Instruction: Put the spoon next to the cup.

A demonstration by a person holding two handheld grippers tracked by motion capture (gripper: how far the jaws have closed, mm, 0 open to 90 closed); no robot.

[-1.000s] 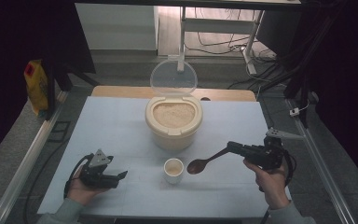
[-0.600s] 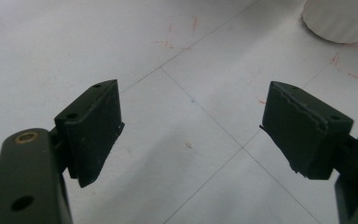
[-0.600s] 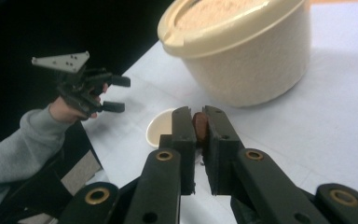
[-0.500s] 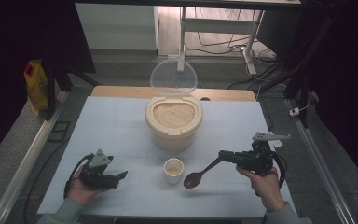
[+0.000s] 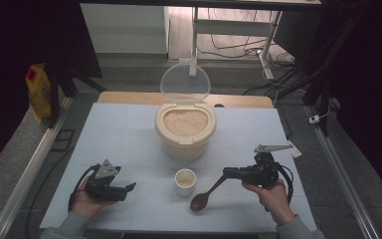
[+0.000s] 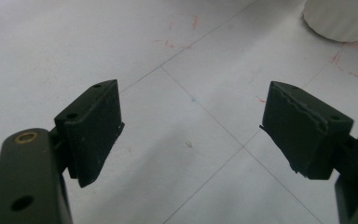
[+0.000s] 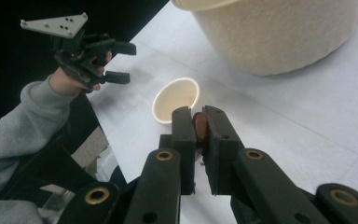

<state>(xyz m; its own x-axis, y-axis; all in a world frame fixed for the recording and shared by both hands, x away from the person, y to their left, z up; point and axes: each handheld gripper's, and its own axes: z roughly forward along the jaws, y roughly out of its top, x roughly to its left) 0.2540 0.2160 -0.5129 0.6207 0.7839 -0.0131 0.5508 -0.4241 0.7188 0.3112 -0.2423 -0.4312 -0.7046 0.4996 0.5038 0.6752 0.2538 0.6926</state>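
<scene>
Brown spoon in the right gripper's tight fingers has dropped beside the cup onto the worktop — scooping looks done — left gripper wide, empty.

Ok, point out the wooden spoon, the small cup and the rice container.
wooden spoon (image 5: 199,201), high view, on its bowl.
small cup (image 5: 185,177), high view, on its rice-filled opening.
rice container (image 5: 183,146), high view, on its front wall.

Lab or test room. A white table stands on a railed frame. Loose cables cross the floor.
</scene>
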